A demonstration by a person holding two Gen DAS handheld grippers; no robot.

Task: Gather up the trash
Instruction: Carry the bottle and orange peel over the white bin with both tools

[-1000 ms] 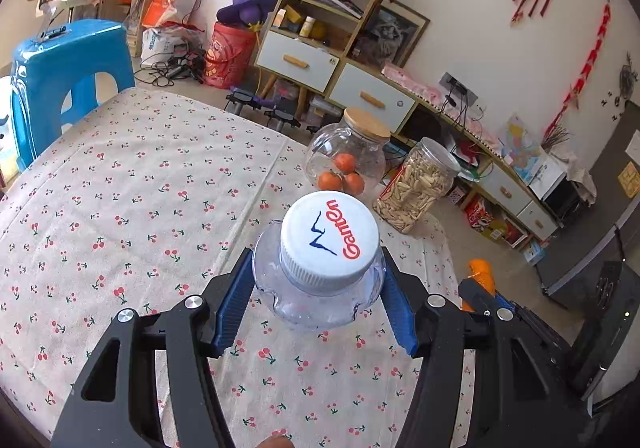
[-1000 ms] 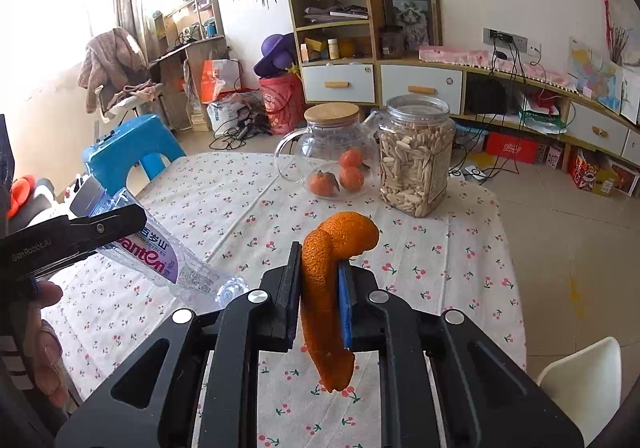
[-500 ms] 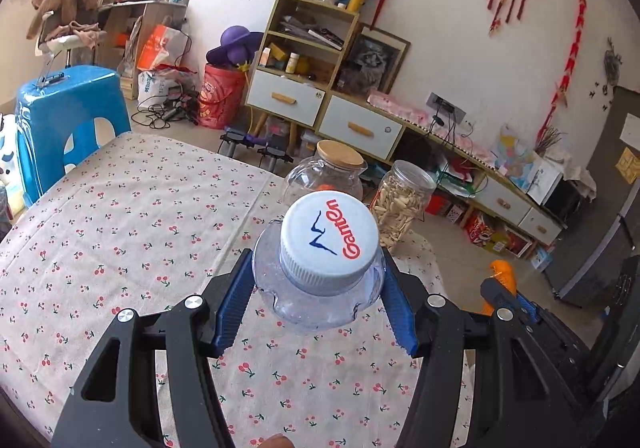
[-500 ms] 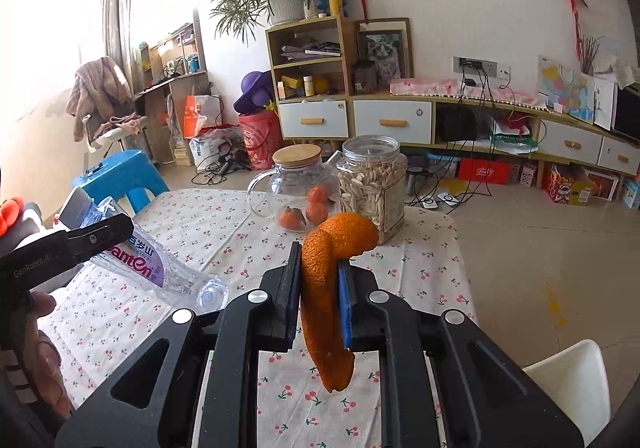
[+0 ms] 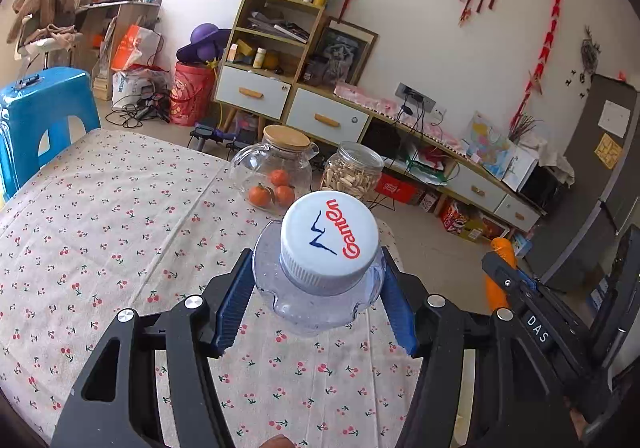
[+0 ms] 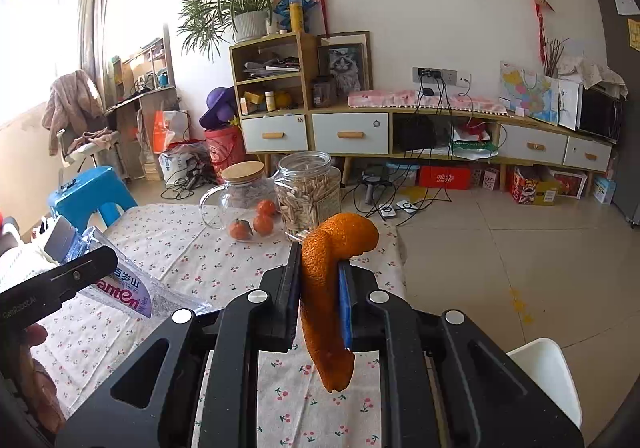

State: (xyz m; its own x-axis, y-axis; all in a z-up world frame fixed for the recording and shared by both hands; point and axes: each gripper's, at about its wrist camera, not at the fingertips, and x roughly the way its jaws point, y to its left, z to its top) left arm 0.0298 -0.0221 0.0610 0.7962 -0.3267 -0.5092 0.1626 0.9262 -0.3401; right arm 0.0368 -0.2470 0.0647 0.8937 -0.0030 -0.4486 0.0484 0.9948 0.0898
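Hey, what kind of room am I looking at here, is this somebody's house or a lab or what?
Most likely a lived-in home living room. A table with a cherry-print tablecloth holds a glass pot of tangerines, a low TV-style cabinet with drawers runs along the wall, and a potted plant sits atop a shelf.

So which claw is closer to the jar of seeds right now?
Right, I think. The right claw, shut on the peel, points almost straight at the seed jar. The left claw, shut on the bottle, hangs farther back over the table.
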